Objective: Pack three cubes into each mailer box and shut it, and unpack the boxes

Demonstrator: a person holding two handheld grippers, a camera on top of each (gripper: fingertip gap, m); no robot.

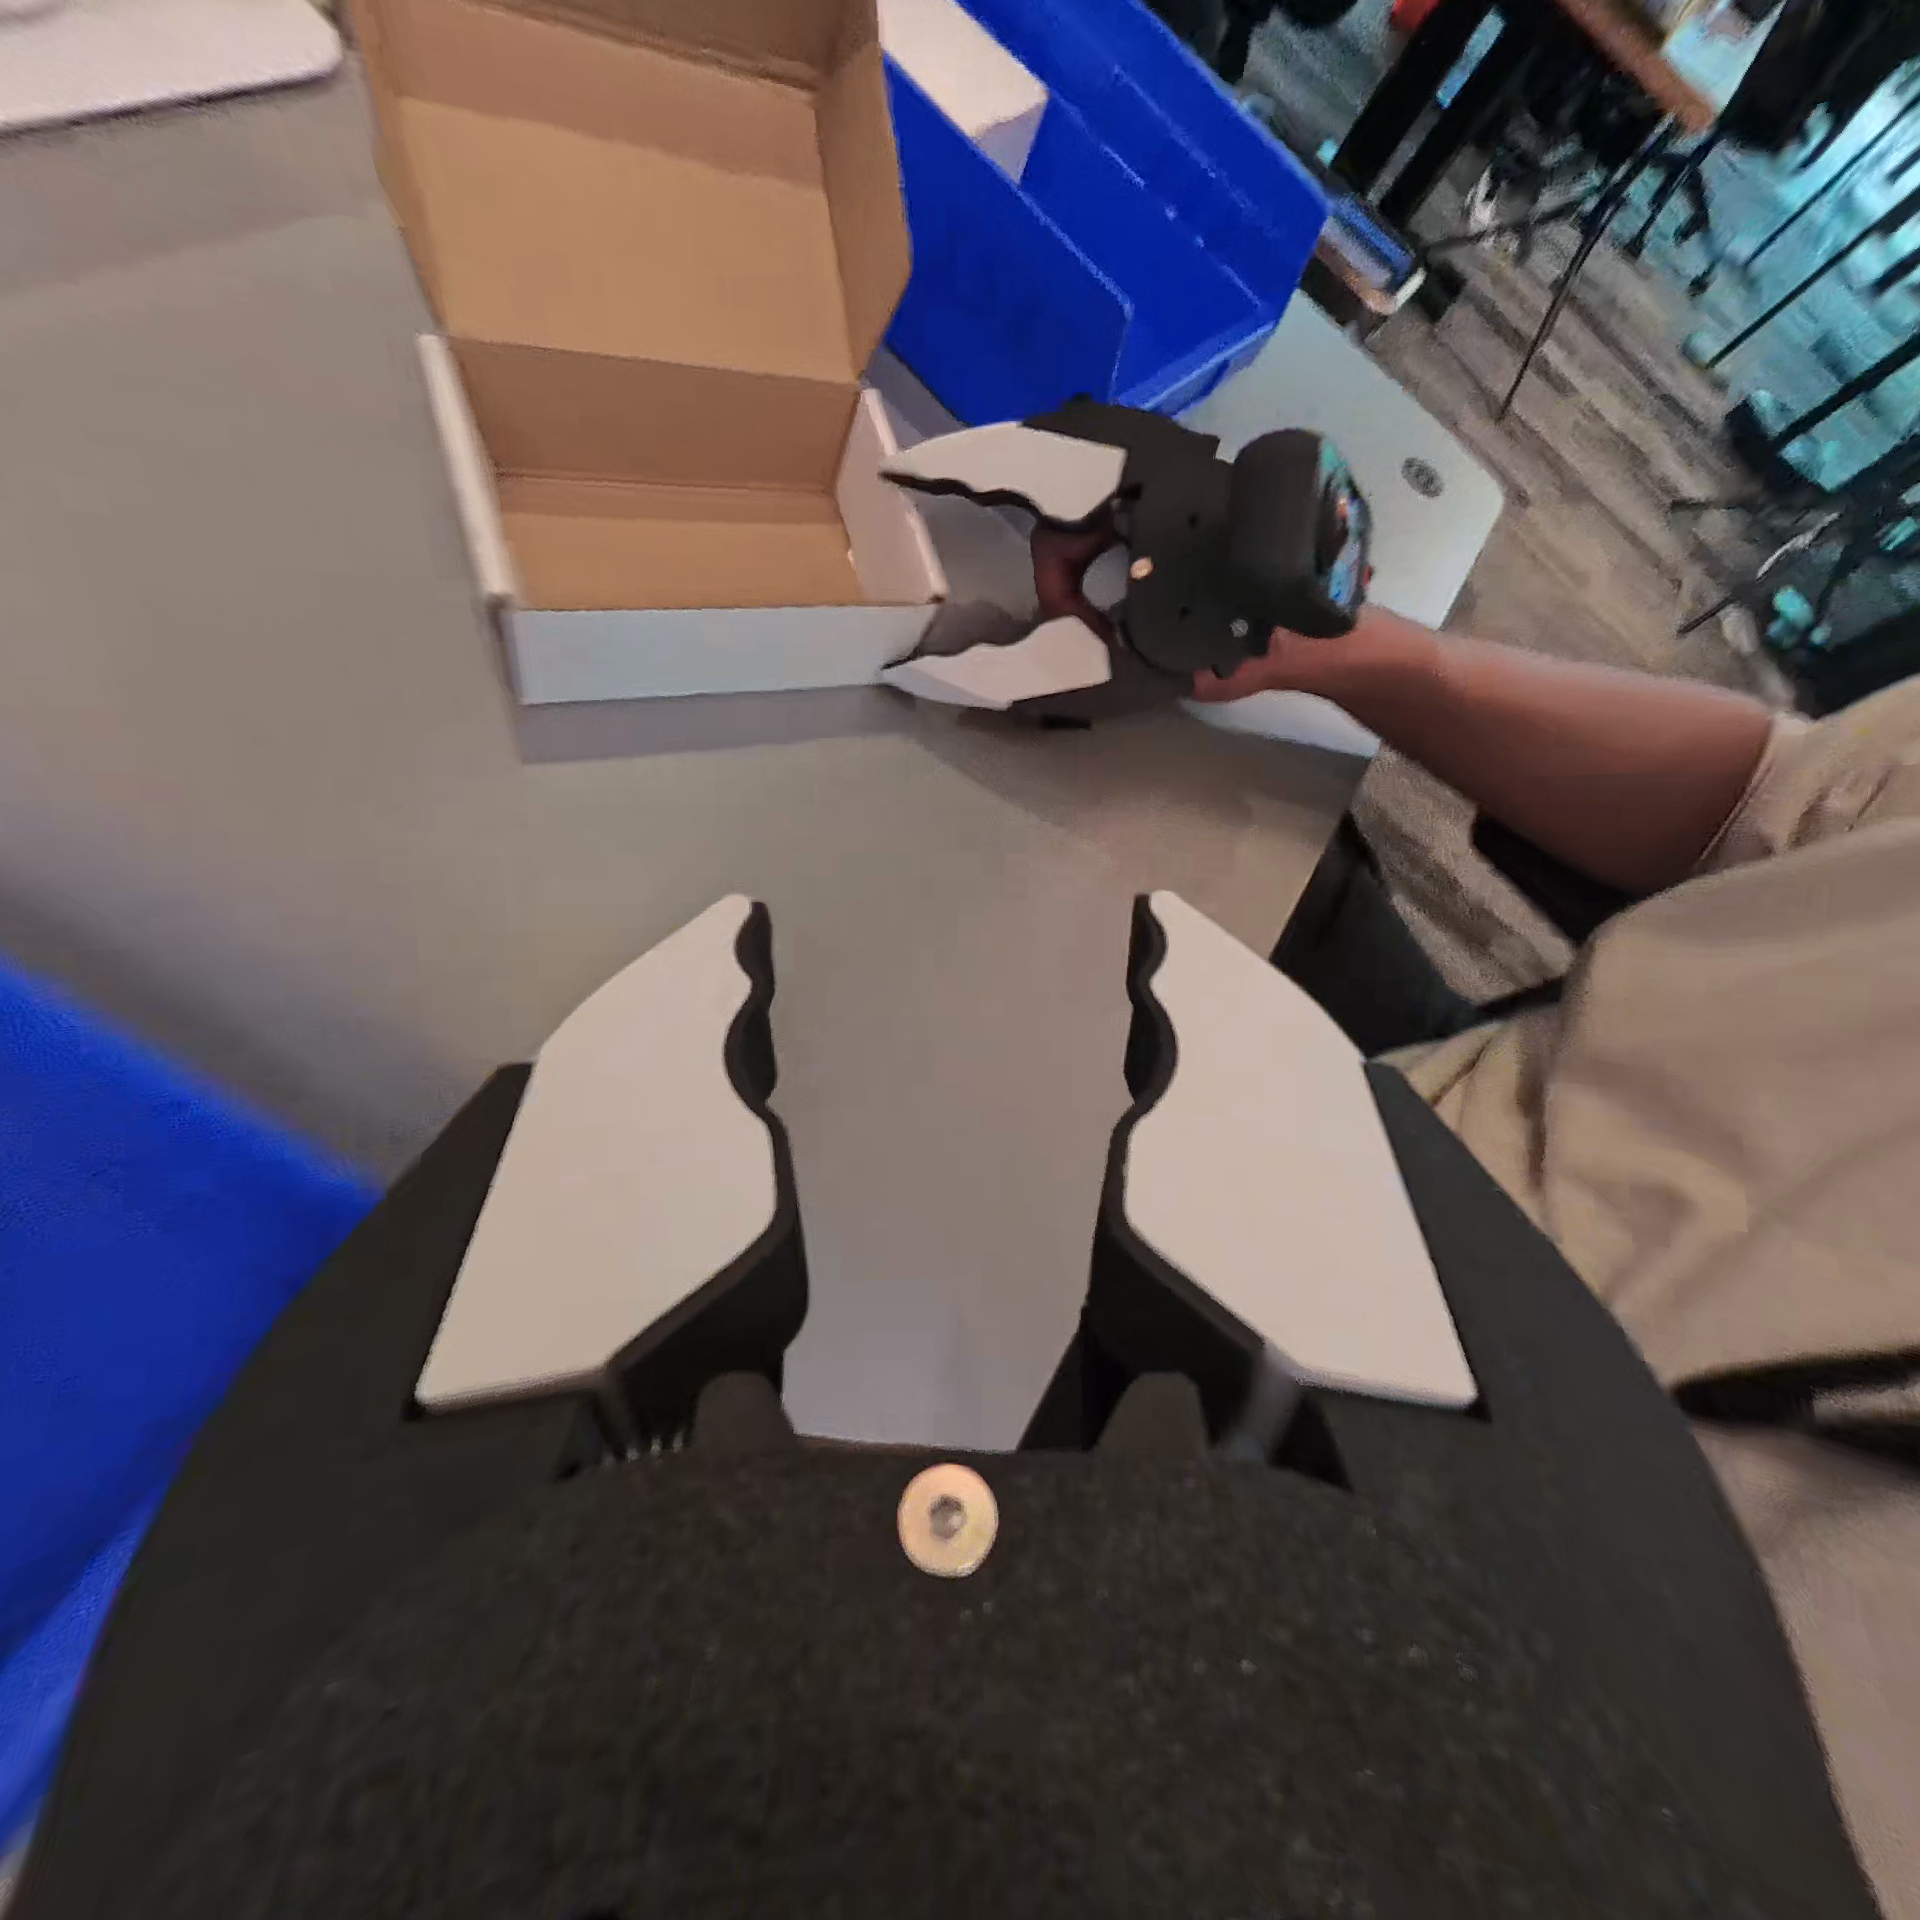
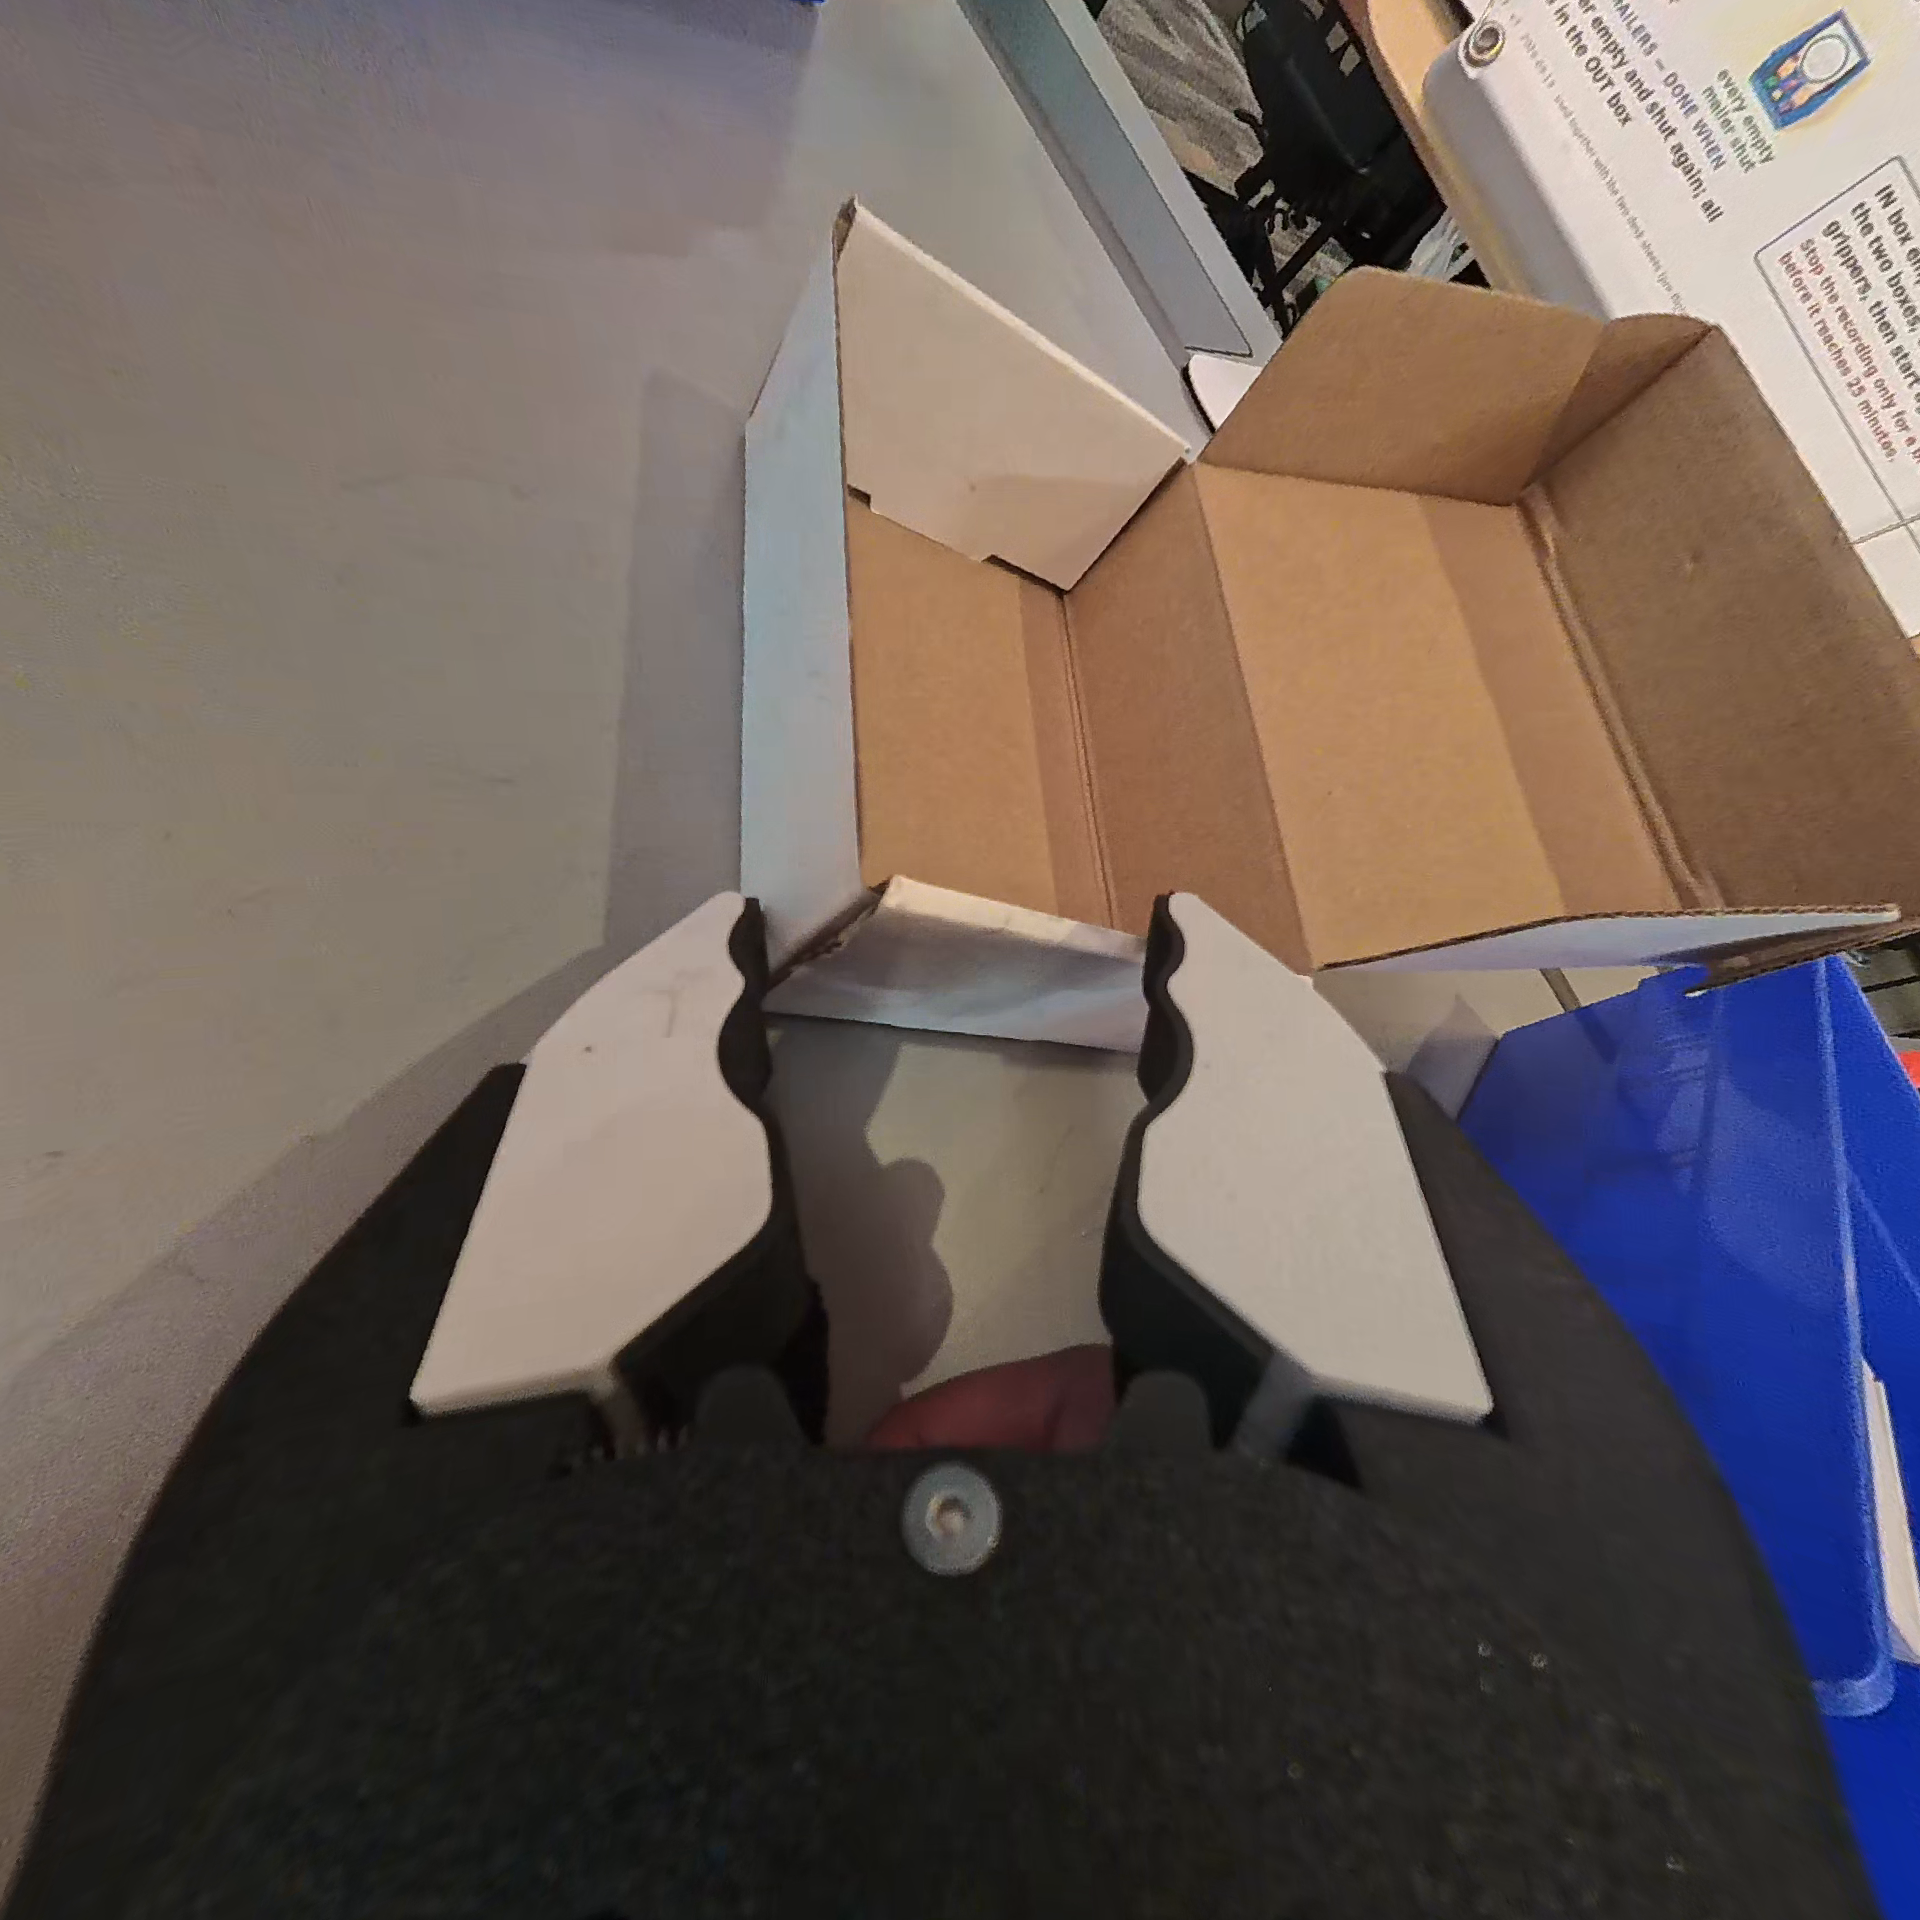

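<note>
An open white mailer box (image 1: 707, 649) with a brown inside stands on the grey table, lid up. It holds nothing that I can see. In the right wrist view the same box (image 2: 795, 665) lies just ahead, lid (image 2: 1455, 582) folded back to the right. My left gripper (image 1: 951, 914) is open and empty over bare table, well short of the box. My right gripper (image 2: 956, 914) is open, its fingertips at the box's near end wall. It also shows in the left wrist view (image 1: 909, 566), open against the box's right end. No cubes are in view.
A blue bin (image 1: 1091, 239) stands behind the box, holding a white box. Another blue bin (image 1: 114, 1195) is at my near left. A blue bin (image 2: 1704, 1247) sits right of the right gripper. A printed sheet (image 2: 1714, 208) lies beyond the lid. The person's arm (image 1: 1507, 727) reaches in from the right. Left tips to right tips: about 25 cm.
</note>
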